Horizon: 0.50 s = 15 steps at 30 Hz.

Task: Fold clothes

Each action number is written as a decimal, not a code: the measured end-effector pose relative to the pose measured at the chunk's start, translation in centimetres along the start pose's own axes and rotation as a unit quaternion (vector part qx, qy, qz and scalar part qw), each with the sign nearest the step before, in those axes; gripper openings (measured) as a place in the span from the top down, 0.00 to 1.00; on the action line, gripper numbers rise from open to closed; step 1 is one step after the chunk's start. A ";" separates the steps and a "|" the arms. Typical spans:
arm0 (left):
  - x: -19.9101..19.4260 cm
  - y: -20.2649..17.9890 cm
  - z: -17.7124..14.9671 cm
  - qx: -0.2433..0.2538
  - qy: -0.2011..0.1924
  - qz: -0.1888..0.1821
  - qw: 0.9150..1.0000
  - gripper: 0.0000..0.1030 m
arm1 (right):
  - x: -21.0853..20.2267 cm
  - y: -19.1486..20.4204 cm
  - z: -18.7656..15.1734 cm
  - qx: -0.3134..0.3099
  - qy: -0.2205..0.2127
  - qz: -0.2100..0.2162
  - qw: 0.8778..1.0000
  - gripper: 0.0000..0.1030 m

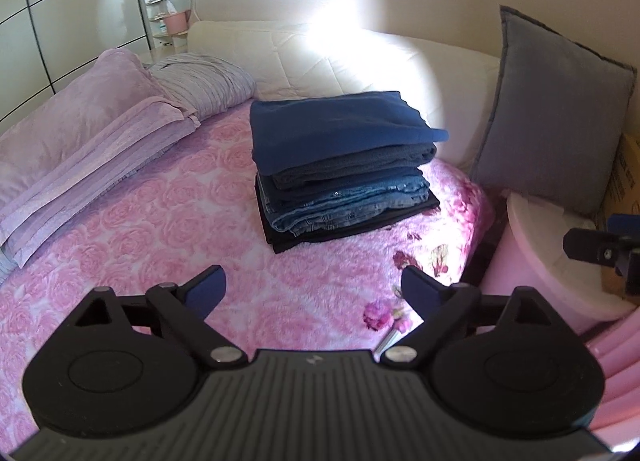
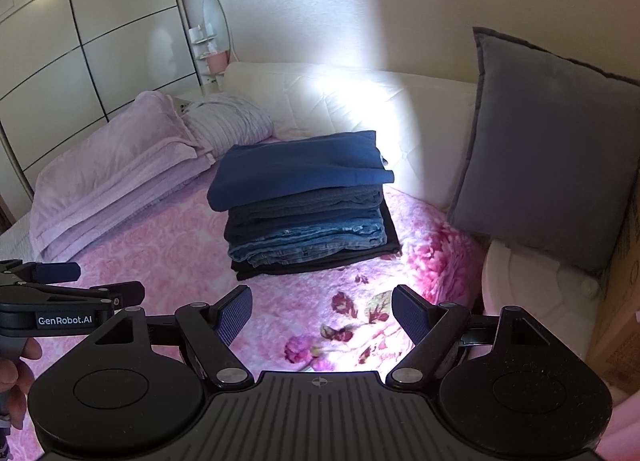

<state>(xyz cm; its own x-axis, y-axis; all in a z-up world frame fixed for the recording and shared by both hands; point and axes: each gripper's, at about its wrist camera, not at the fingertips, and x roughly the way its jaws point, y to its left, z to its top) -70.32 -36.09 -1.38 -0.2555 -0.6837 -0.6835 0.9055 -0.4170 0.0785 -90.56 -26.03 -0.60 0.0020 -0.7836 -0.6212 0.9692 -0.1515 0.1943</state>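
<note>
A stack of folded clothes point(image 1: 344, 165) sits on the pink rose bedspread point(image 1: 160, 221), a navy garment point(image 1: 340, 125) on top, with grey cloth, jeans and black cloth beneath. The stack also shows in the right wrist view point(image 2: 308, 213). My left gripper point(image 1: 314, 291) is open and empty, held above the bedspread in front of the stack. My right gripper point(image 2: 322, 315) is open and empty, also in front of the stack. The left gripper shows at the left edge of the right wrist view point(image 2: 80, 285); the right gripper's tip shows at the right edge of the left wrist view point(image 1: 600, 251).
A folded lilac blanket point(image 1: 80, 149) and a striped pillow point(image 1: 204, 81) lie at the left. A white padded headboard point(image 1: 340, 57) runs behind the stack. A grey cushion point(image 1: 552, 133) leans at the right above a pink-and-white round container point(image 1: 552, 261). A wardrobe point(image 2: 80, 61) stands at the far left.
</note>
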 end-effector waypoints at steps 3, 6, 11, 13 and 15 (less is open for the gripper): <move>0.2 0.0 0.1 -0.004 -0.003 0.004 1.000 0.06 | 0.3 0.1 0.3 -0.005 0.000 0.000 1.000 0.22; 0.4 0.0 0.3 -0.011 -0.001 0.008 1.000 0.03 | 0.7 0.0 0.6 -0.010 0.001 0.002 1.000 0.22; 0.6 0.1 0.3 -0.028 0.006 0.005 1.000 0.02 | 1.1 0.1 0.8 -0.017 0.004 0.005 1.000 0.22; 0.6 0.1 0.3 -0.033 0.009 0.005 0.999 0.02 | 1.2 0.0 0.9 -0.018 0.005 0.007 1.000 0.22; 0.6 0.3 0.2 -0.041 0.011 0.003 0.999 0.02 | 1.4 -0.1 1.0 -0.019 0.007 0.008 1.000 0.22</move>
<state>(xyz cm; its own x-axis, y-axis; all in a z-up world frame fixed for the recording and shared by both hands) -70.31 -36.73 -1.67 -0.2431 -0.6732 -0.6984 0.9323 -0.3610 0.0234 -90.85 -27.67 -0.74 0.0201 -0.7775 -0.6285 0.9776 -0.1165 0.1753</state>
